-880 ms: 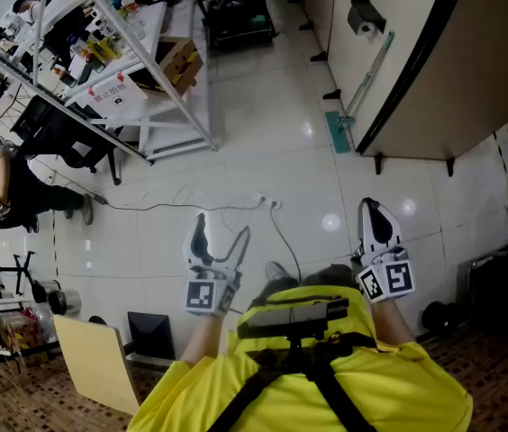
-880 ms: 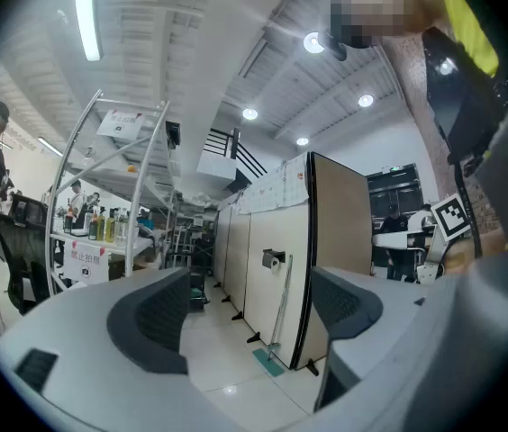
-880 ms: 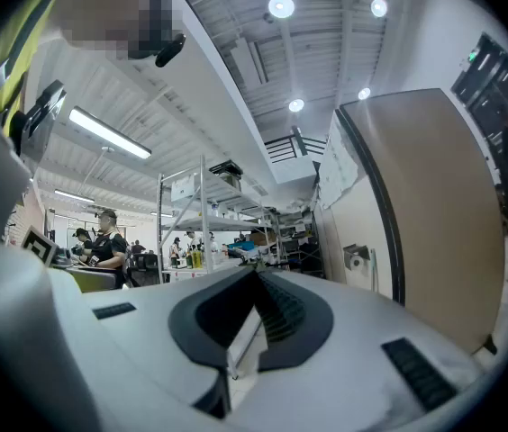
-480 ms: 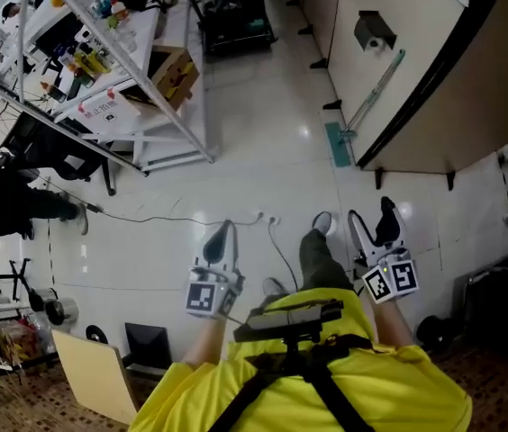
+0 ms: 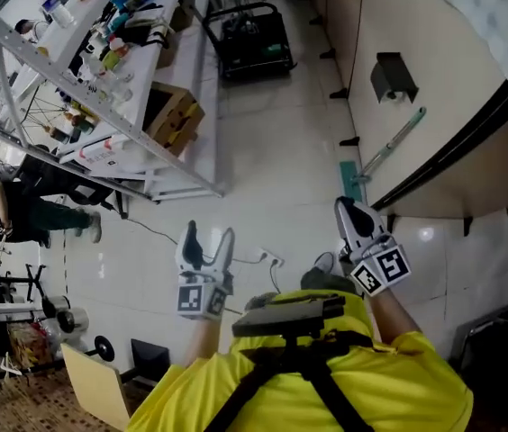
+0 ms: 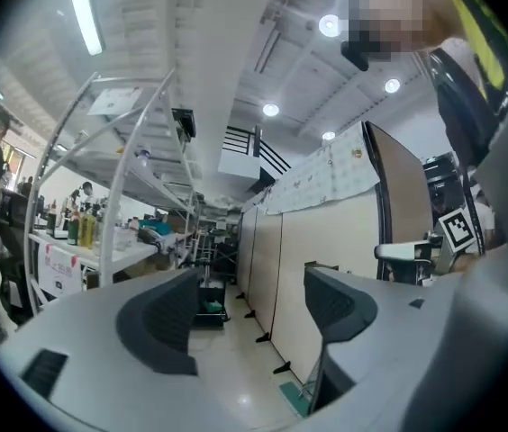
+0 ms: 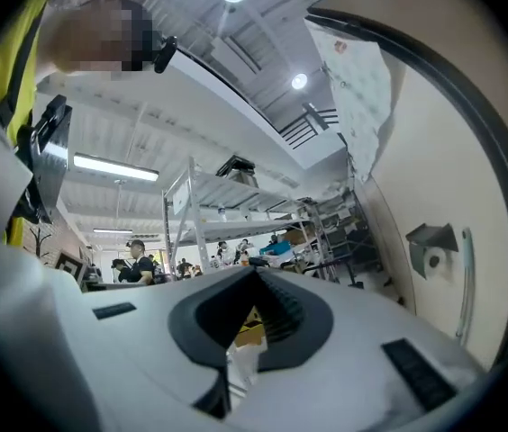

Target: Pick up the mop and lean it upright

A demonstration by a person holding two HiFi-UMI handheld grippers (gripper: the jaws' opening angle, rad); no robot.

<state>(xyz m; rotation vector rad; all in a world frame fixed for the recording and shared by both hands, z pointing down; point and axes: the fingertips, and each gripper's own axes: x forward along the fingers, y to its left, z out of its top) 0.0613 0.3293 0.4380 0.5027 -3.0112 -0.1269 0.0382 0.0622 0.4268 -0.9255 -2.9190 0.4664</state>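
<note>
The mop [image 5: 389, 147] leans with its pale handle against the beige partition [image 5: 443, 115]; its green head [image 5: 353, 180] rests on the white floor. My right gripper [image 5: 348, 212] hovers just short of the mop head, jaws shut and empty. My left gripper [image 5: 207, 239] is held further left over the floor, open, nothing between its fingers. In the left gripper view the open gripper [image 6: 249, 318] frames the aisle, with the green mop head [image 6: 294, 396] low between the fingers. In the right gripper view the shut gripper [image 7: 254, 318] sits left of the mop handle [image 7: 464, 282].
A metal shelf rack [image 5: 159, 165] with bottles and a cardboard box [image 5: 175, 117] stands on the left. A black cart [image 5: 254, 39] blocks the aisle's far end. A cable and power strip [image 5: 270, 259] lie on the floor. A black holder [image 5: 394, 75] hangs on the partition. A person [image 5: 20, 210] stands far left.
The view has advanced along the aisle, so the mop and partition are nearer. Both grippers stay out in front; the right one now sits close to the mop head.
</note>
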